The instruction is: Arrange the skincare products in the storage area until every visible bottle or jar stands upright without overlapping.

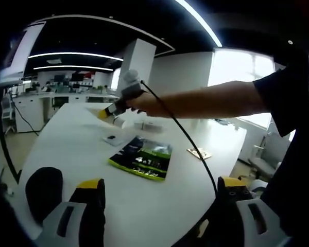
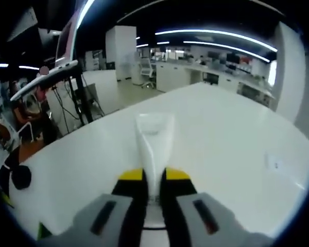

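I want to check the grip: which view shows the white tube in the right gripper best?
The right gripper view: the white tube stands close up between the right gripper, its jaws closed on it. In the left gripper view that gripper is far off and the tube blurred.

The white tube [image 2: 154,149] is disappearing at its lower end between the right gripper's [image 2: 154,188] closed jaws. Small items near the table's [image 1: 67,149] far edge are blurring beyond telling. The left gripper [image 1: 162,193] is being cut off by the picture's bottom.
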